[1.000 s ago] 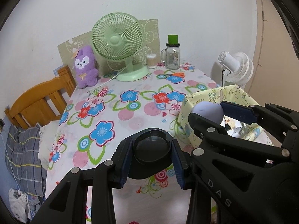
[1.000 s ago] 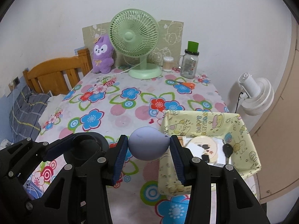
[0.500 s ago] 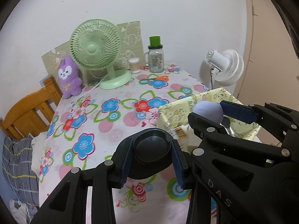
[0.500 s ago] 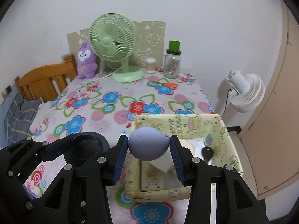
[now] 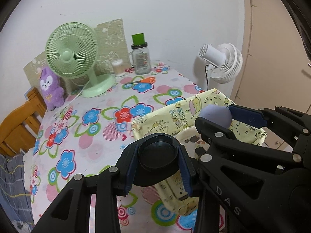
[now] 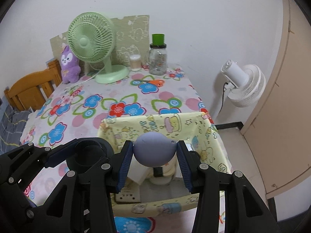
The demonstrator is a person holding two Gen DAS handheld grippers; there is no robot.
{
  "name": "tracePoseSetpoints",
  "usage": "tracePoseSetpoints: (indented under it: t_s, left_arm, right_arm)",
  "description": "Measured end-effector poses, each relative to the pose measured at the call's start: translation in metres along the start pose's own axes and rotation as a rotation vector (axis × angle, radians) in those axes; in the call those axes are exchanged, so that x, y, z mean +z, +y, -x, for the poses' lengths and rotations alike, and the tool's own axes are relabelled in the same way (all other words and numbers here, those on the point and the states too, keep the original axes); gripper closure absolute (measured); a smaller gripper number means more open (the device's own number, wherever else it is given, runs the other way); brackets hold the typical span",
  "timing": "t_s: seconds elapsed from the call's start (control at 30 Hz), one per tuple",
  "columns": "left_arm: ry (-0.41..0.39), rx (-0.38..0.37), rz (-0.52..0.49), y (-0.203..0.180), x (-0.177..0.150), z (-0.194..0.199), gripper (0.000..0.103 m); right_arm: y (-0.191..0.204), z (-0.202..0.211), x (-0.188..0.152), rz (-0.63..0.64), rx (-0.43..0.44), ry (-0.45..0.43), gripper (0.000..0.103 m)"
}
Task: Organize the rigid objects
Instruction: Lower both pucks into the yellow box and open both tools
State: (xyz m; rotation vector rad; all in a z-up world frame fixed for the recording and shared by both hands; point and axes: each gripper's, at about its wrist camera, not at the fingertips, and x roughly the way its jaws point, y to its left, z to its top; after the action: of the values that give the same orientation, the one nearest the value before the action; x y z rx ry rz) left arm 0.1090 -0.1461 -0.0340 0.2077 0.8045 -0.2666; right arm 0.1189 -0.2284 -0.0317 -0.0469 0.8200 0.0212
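Clamping a black round cap point(image 5: 158, 153) in my left gripper point(image 5: 157, 167) at the near edge of the yellow fabric bin point(image 6: 211, 134), I hold a lavender egg-shaped object point(image 6: 154, 148) pinched in my right gripper point(image 6: 154, 165) above that bin's inside. Beyond the bin on the floral surface point(image 6: 120, 95) lie orange scissors point(image 6: 153, 82), then a green fan point(image 6: 91, 40).

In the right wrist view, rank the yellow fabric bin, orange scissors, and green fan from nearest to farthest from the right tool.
1. Yellow fabric bin: directly below the right tool.
2. Orange scissors: mid-table, beyond the bin.
3. Green fan: back left, near the wall.
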Motion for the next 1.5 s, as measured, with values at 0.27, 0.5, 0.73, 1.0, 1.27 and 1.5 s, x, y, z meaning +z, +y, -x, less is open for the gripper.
tracePoseSetpoints:
  t_s: [0.27, 0.5, 0.73, 1.0, 1.27, 1.5]
  left_arm:
    - [0.028, -0.018, -0.032, -0.016, 0.009, -0.021, 0.062]
    - [0.046, -0.019, -0.053, -0.023, 0.014, -0.035, 0.062]
    - [0.083, -0.034, -0.06, -0.031, 0.015, -0.052, 0.062]
    - [0.113, -0.05, -0.065, -0.037, 0.015, -0.065, 0.062]
    - [0.135, -0.118, -0.065, -0.041, 0.017, -0.066, 0.062]
    - [0.17, -0.146, -0.047, -0.041, 0.02, -0.077, 0.061]
  right_arm:
    - [-0.023, -0.02, 0.002, -0.034, 0.001, 0.037, 0.054]
    - [-0.037, -0.039, 0.003, -0.068, 0.019, 0.077, 0.054]
    - [-0.048, -0.056, -0.001, -0.098, 0.018, 0.129, 0.053]
    - [-0.057, -0.07, -0.005, -0.119, 0.017, 0.173, 0.052]
    - [-0.056, -0.06, -0.002, -0.085, 0.014, 0.154, 0.037]
    - [-0.06, -0.05, -0.005, -0.085, -0.008, 0.129, 0.037]
